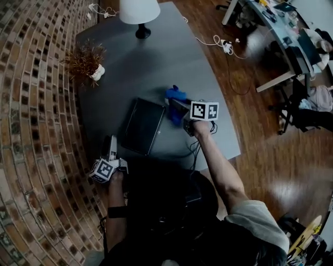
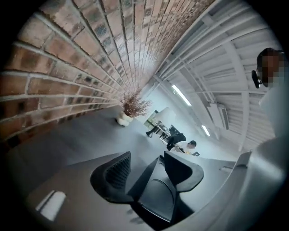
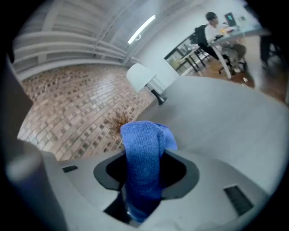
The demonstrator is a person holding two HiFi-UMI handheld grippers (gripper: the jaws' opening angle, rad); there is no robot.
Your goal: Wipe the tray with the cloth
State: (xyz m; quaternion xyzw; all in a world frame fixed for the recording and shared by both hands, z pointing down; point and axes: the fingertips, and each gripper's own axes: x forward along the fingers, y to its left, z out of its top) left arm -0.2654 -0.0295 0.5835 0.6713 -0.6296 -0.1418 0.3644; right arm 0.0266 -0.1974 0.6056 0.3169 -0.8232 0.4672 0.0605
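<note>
Holding folded blue terry cloth point(image 3: 142, 140) in clamped jaws of right gripper point(image 3: 145, 168), at far-right corner of dark flat rectangular tray point(image 1: 141, 126) on grey desk point(image 1: 156, 57). Jaws of left gripper point(image 2: 146, 158) half open around near-left tray corner, seemingly without squeeze. Wiping not yet begun. Next, probably: lowering cloth flat onto tray, steadying corner.

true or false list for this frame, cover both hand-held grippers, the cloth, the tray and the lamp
1. The right hand-held gripper is shut on the blue terry cloth. True.
2. The left hand-held gripper grips the dark rectangular tray. False: its jaws stand apart with nothing between them.
3. The cloth lies spread flat inside the tray. False: it hangs bunched from the right gripper, at the tray's right side.
4. A white-shaded lamp stands at the far end of the grey table. True.
</note>
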